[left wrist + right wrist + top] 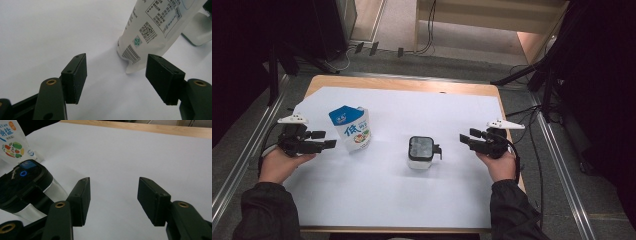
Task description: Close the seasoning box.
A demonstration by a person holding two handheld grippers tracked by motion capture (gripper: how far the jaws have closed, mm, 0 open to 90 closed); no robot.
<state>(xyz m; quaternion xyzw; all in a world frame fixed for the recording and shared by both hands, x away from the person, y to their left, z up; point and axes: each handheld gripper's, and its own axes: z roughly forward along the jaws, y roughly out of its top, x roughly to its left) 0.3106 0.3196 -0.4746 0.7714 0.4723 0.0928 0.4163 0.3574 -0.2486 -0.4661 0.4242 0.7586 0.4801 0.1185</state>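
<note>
A white and blue stand-up pouch (352,129) with printed vegetables stands upright on the white sheet, left of centre. To its right sits a small white container (420,152) with a black lid and side handle. My left gripper (325,139) rests just left of the pouch, open and empty; in the left gripper view the pouch (150,30) stands beyond the jaws, slightly right. My right gripper (465,139) hovers right of the container, open with nothing between its jaws; its own view has the container (23,187) at the left and the pouch (13,143) behind it.
A white sheet (402,200) covers most of the wooden table (402,85). Metal rails (242,160) run along both sides of the table. Cables and dark stands lie on the floor beyond the far edge.
</note>
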